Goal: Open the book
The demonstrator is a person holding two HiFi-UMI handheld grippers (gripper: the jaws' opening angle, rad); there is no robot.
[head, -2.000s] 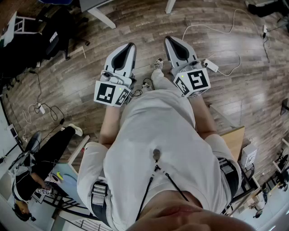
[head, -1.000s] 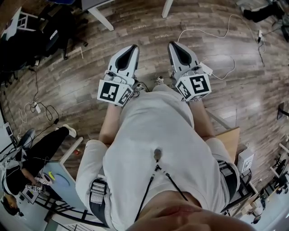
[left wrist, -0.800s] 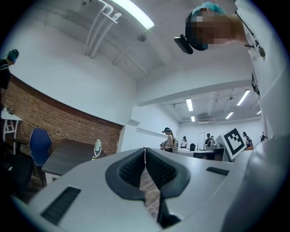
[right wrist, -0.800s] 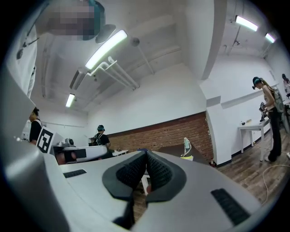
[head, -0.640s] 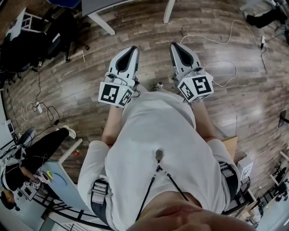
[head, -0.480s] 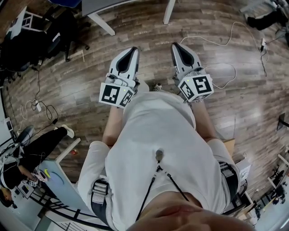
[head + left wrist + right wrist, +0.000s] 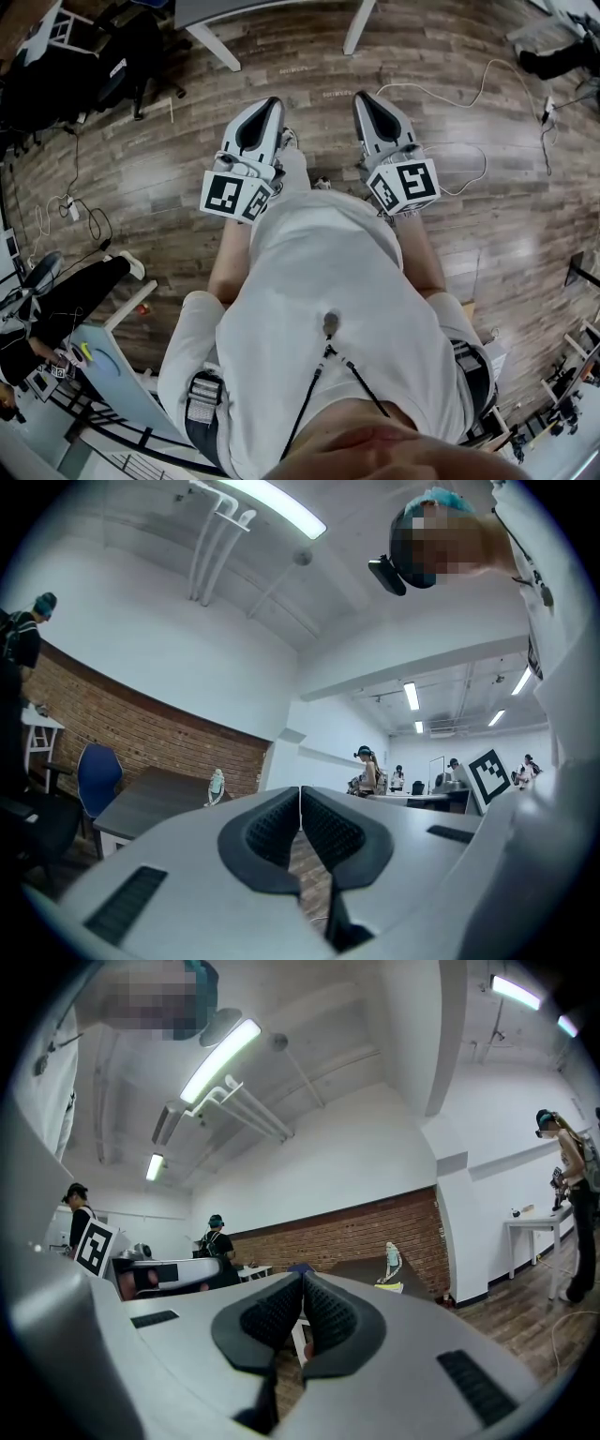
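No book shows clearly in any view. Both grippers are held level in front of the person's body, above a wooden floor [image 7: 169, 178]. My left gripper [image 7: 269, 101] is shut with nothing in it, its dark pads meeting [image 7: 300, 795]. My right gripper [image 7: 361, 97] is likewise shut and empty [image 7: 302, 1279]. Ahead stands a dark table [image 7: 366, 1269] with a small pale bottle [image 7: 392, 1260] on it. A flat yellowish thing [image 7: 401, 1287] lies beside the bottle; I cannot tell what it is. The same table [image 7: 150, 799] and bottle [image 7: 217, 785] show in the left gripper view.
The table's edge [image 7: 211, 7] and white legs [image 7: 213, 41] are at the top of the head view. A black chair [image 7: 122, 56] stands at top left and a blue chair [image 7: 98, 775] by the brick wall. White cables [image 7: 450, 84] cross the floor. Another person [image 7: 66, 300] is at lower left.
The floor has slid down the head view and the table legs have come nearer: the person has walked forward. Both grippers kept their place before the body and stayed shut.
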